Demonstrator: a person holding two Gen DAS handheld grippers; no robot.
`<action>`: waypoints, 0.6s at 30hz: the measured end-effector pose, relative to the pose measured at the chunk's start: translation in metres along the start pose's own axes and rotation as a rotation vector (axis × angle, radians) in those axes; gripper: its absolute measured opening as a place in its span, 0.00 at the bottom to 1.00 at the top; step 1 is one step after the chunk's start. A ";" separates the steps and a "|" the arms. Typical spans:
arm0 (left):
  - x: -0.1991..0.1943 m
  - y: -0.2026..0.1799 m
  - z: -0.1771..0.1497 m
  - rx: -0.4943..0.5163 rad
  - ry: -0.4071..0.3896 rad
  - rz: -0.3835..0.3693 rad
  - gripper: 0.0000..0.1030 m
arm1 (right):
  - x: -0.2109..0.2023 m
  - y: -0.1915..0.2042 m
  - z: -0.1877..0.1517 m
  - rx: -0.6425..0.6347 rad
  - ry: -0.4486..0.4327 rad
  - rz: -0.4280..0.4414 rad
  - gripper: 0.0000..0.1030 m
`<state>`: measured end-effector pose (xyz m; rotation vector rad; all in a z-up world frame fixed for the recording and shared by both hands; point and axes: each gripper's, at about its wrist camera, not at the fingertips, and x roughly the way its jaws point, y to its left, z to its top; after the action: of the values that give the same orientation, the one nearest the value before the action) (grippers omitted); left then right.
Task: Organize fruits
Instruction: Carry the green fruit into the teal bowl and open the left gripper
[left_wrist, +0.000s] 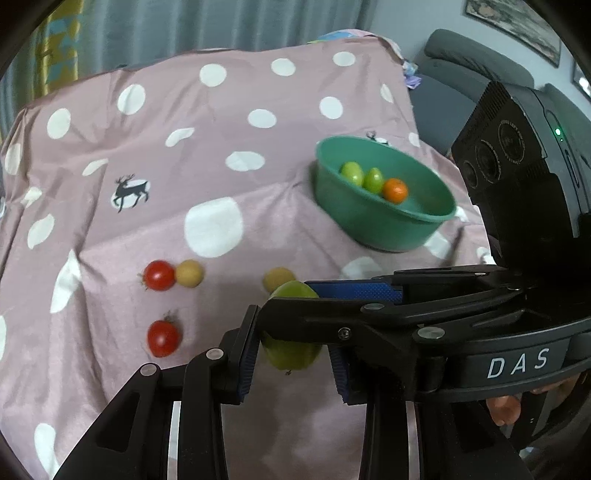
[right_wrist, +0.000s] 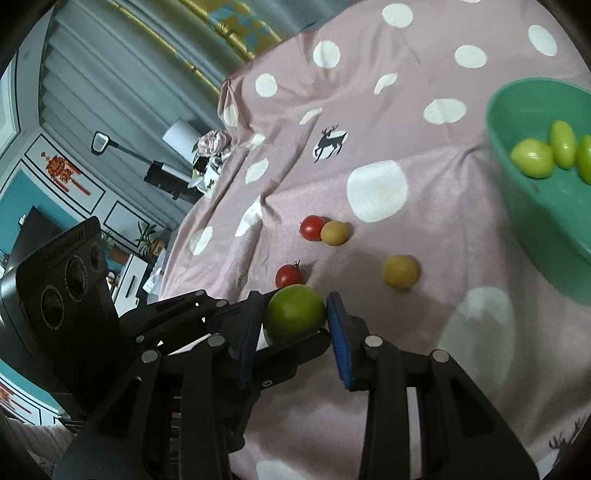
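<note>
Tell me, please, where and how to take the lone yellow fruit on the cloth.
Grip the yellow fruit across its round middle, coming from above. It lies apart from the tomatoes and the bowl, so claw fingers fit on both sides. It is round, so it may roll.

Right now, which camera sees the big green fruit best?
The right wrist view: the big green fruit shows round and almost whole between the right hand-held gripper pads. In the left wrist view the right hand-held gripper's finger crosses the fruit, hiding its middle.
</note>
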<state>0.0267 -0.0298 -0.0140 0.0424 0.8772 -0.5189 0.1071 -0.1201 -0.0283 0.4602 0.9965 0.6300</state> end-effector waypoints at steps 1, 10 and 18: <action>-0.001 -0.002 0.000 0.006 -0.002 -0.001 0.35 | -0.005 -0.001 -0.001 0.001 -0.011 -0.005 0.35; -0.002 -0.034 0.027 0.097 -0.036 -0.012 0.35 | -0.042 -0.007 0.000 0.004 -0.111 -0.026 0.35; 0.013 -0.063 0.061 0.161 -0.051 -0.052 0.35 | -0.081 -0.031 0.013 0.036 -0.221 -0.054 0.34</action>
<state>0.0490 -0.1050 0.0265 0.1524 0.7869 -0.6364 0.0946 -0.1982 0.0093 0.5209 0.8089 0.5013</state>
